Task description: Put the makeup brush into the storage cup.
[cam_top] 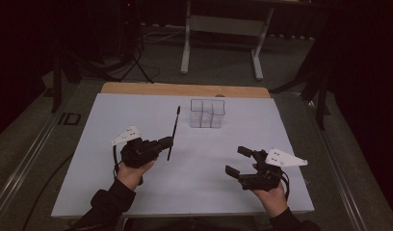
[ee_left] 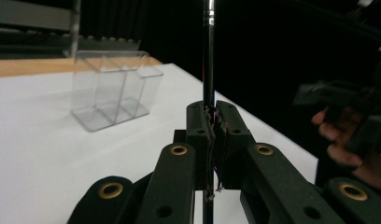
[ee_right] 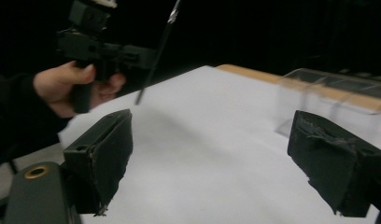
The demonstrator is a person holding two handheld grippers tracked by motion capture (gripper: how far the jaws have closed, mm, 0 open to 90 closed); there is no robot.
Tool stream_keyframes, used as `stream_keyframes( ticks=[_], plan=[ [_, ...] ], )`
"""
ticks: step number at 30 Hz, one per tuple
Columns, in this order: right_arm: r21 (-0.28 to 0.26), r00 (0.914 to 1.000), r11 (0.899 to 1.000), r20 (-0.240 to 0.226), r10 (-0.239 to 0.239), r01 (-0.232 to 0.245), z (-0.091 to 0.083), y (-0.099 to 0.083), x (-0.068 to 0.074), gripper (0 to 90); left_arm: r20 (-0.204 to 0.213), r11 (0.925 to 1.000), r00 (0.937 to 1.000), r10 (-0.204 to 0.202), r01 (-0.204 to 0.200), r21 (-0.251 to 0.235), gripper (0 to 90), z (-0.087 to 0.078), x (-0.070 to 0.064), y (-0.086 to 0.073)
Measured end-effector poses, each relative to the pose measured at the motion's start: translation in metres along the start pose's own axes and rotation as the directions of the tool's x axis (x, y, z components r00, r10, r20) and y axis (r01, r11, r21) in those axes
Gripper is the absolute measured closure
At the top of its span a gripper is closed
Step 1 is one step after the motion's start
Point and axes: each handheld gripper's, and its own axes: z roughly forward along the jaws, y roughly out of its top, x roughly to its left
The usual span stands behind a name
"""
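1. Nearest, at the right of the high view, the right tool [cam_top: 237, 161] hovers over the white tabletop [cam_top: 194, 192], a hand [cam_top: 273, 197] under it, jaws spread wide with nothing between them.
2. The right gripper view confirms it: two black pads stand far apart over bare white surface, and the clear box [ee_right: 333, 100] sits beyond the right-hand pad.
3. A little farther, on the left, the left tool [cam_top: 166, 143] is clamped on a thin black brush [cam_top: 173, 132], a hand [cam_top: 132, 174] gripping its handle from below.
4. In the left gripper view the jaws press tight against the rod [ee_left: 208, 56], which rises straight up between them and runs past the top edge.
5. From above, the brush slants away from the tool toward the far side, its tip ending just left of the box [cam_top: 207, 113].
6. Whether the near end of the brush touches the tabletop I cannot tell.
7. Farthest, the clear box stands upright at the middle far part, split by dividers into compartments, apart from both tools.
8. Behind it a wooden strip [cam_top: 185, 89] edges the tabletop.
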Motion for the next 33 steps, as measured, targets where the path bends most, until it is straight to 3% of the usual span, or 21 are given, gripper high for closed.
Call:
stream_keyframes(
  ticks=[2, 5, 9, 12, 16, 18, 20, 23, 27, 30, 31, 33],
  plan=[
    [-0.001, 0.9998, 1.000, -0.013, 0.012, -0.012, 0.004, 0.000, 0.002, 15.6, 0.030, 0.9995, 0.9996, -0.002, 0.003, -0.031, 86.3, 0.002, -0.001, -0.001],
    [0.001, 0.9964, 0.999, -0.068, 0.050, -0.050, 0.021, 0.002, 0.007, 20.4, 0.070, 0.9986, 0.9976, -0.007, 0.010, -0.052, 86.3, 0.006, -0.006, -0.002],
    [0.003, 0.9934, 0.998, -0.093, 0.068, -0.068, 0.033, 0.004, 0.011, 24.9, 0.083, 0.9979, 0.9965, 0.003, 0.003, -0.065, 86.3, 0.013, -0.015, -0.001],
    [0.031, 0.9872, 0.996, -0.137, 0.082, -0.079, 0.052, 0.006, 0.019, 35.1, 0.099, 0.9971, 0.9951, -0.001, 0.009, -0.076, 86.3, 0.019, -0.020, 0.000],
    [0.069, 0.9834, 0.994, -0.156, 0.092, -0.083, 0.066, 0.005, 0.023, 42.6, 0.125, 0.9969, 0.9921, -0.001, 0.011, -0.078, 86.3, 0.025, -0.026, 0.000],
    [0.103, 0.9801, 0.989, -0.159, 0.119, -0.104, 0.078, 0.003, 0.024, 46.9, 0.131, 0.9969, 0.9913, 0.001, 0.009, -0.079, 86.3, 0.028, -0.029, 0.000],
    [0.111, 0.9791, 0.987, -0.157, 0.129, -0.112, 0.080, 0.002, 0.023, 50.2, 0.137, 0.9970, 0.9905, 0.008, 0.003, -0.078, 86.3, 0.031, -0.032, 0.000],
    [0.137, 0.9710, 0.978, -0.161, 0.176, -0.155, 0.088, 0.001, 0.020, 59.4, 0.144, 0.9973, 0.9895, 0.009, 0.002, -0.073, 86.3, 0.035, -0.035, -0.001],
    [0.151, 0.9666, 0.974, -0.169, 0.193, -0.168, 0.091, 0.001, 0.018, 65.3, 0.160, 0.9977, 0.9871, 0.001, 0.009, -0.067, 86.3, 0.040, -0.037, -0.002],
    [0.164, 0.9561, 0.966, -0.180, 0.231, -0.202, 0.092, -0.001, 0.014, 72.0, 0.154, 0.9982, 0.9880, 0.003, 0.006, -0.060, 86.3, 0.043, -0.039, -0.003],
    [0.174, 0.9470, 0.958, -0.191, 0.258, -0.226, 0.093, -0.002, 0.012, 76.7, 0.157, 0.9983, 0.9877, 0.000, 0.009, -0.057, 86.2, 0.044, -0.040, -0.003],
    [0.178, 0.9450, 0.957, -0.194, 0.263, -0.230, 0.093, -0.002, 0.011, 79.3, 0.155, 0.9984, 0.9878, -0.006, 0.014, -0.054, 86.2, 0.047, -0.040, -0.004]
  ],
)
